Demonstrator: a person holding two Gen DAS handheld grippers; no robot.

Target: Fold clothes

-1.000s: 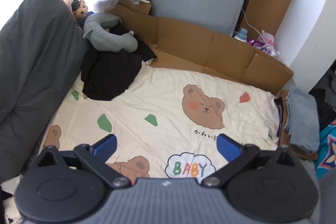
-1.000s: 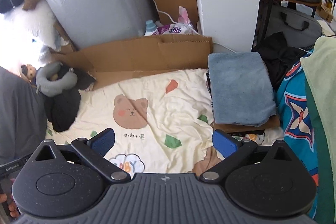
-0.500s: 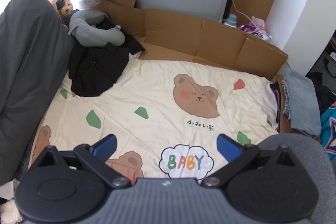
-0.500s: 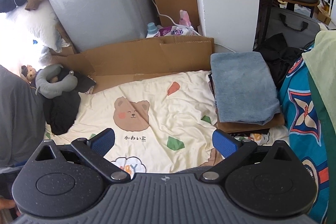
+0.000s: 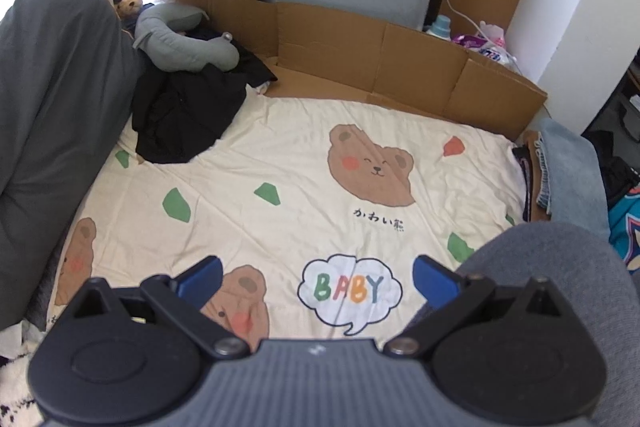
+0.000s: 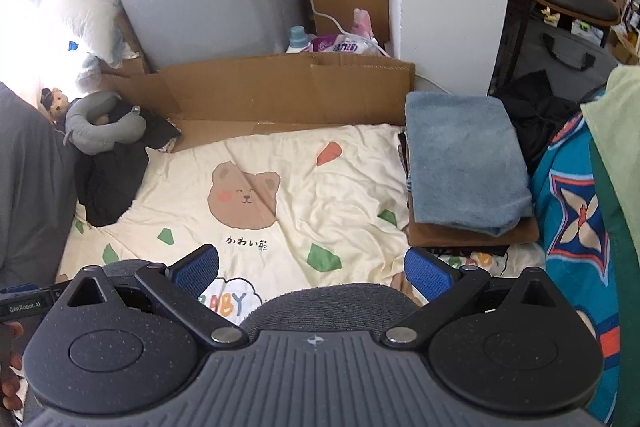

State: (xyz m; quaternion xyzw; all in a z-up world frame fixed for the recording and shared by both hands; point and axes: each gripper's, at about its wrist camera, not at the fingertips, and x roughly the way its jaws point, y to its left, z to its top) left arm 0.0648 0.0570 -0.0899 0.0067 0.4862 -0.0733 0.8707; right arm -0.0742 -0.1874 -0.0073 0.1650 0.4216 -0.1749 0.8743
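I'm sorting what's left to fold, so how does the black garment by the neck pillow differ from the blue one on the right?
The black garment lies crumpled in a loose heap; the blue garment is folded into a flat rectangle. The black one lies directly on the bear-print sheet, partly under the grey neck pillow; the blue one tops a stack. Neither is in a gripper.

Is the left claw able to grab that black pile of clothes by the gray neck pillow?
Probably yes. The left claw is open and empty, with only bare bear sheet between it and the black clothes, whose near edge lies uncovered. The neck pillow rests on their far end.
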